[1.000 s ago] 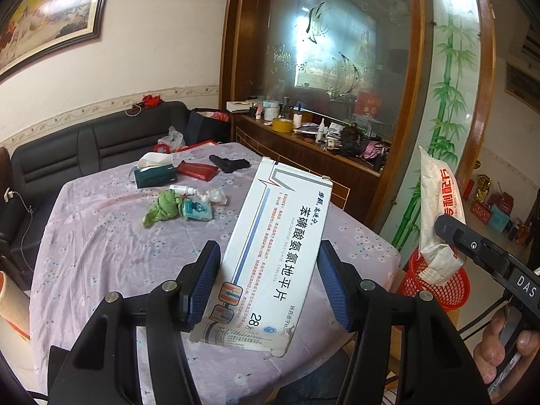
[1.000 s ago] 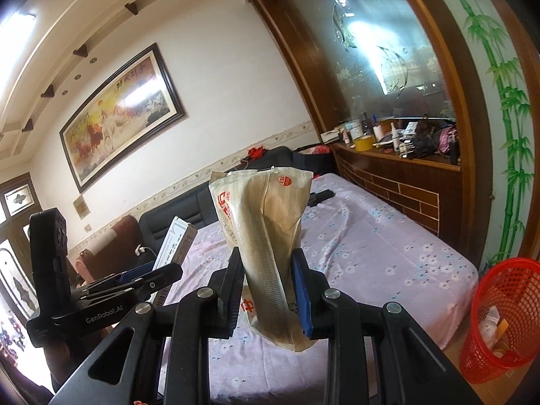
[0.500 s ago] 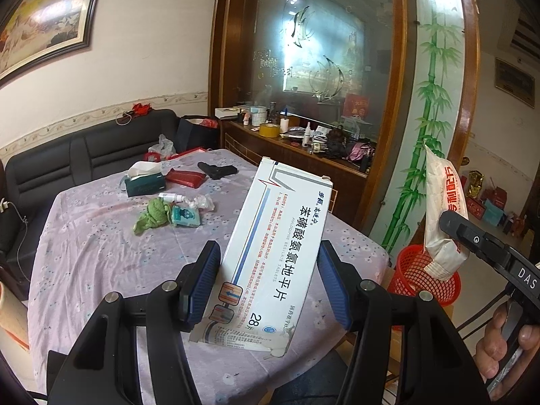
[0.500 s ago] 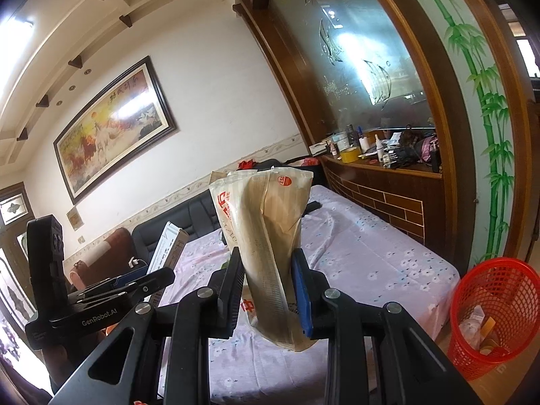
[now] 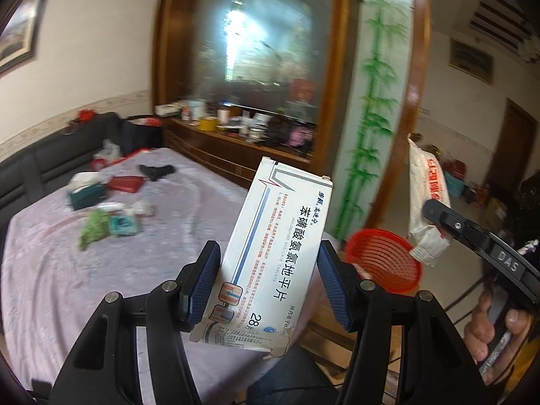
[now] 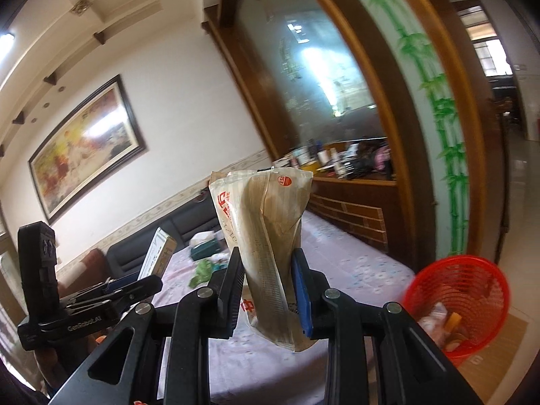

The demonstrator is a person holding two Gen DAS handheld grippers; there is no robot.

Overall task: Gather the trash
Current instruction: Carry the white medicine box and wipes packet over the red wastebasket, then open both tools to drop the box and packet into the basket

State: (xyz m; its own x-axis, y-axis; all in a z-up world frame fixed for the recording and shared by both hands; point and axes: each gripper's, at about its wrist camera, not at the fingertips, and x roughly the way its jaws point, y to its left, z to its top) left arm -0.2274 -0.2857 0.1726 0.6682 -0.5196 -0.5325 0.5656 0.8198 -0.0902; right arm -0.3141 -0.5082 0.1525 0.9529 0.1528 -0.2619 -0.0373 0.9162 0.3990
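My left gripper (image 5: pixel 268 281) is shut on a white medicine box (image 5: pixel 276 246) with blue and red print, held upright above the table's edge. My right gripper (image 6: pixel 268 290) is shut on a beige plastic wrapper (image 6: pixel 266 236) with red print, also held upright. That wrapper shows in the left wrist view (image 5: pixel 427 199), to the right, above a red mesh basket (image 5: pixel 384 263). The basket (image 6: pixel 462 297) stands on the floor past the table's corner and holds some trash. The medicine box also shows in the right wrist view (image 6: pixel 157 253).
A table with a lilac flowered cloth (image 5: pixel 67 270) carries a green rag (image 5: pixel 94 227), a teal packet (image 5: pixel 123 226), a tissue box (image 5: pixel 86 194), a red pouch (image 5: pixel 126 182) and a black object (image 5: pixel 157 170). A black sofa (image 5: pixel 44 162) and a cluttered wooden sideboard (image 5: pixel 243 135) stand behind.
Both grippers have swung to the right with their loads. The red basket now sits closer and larger in both views. The grips have not changed.
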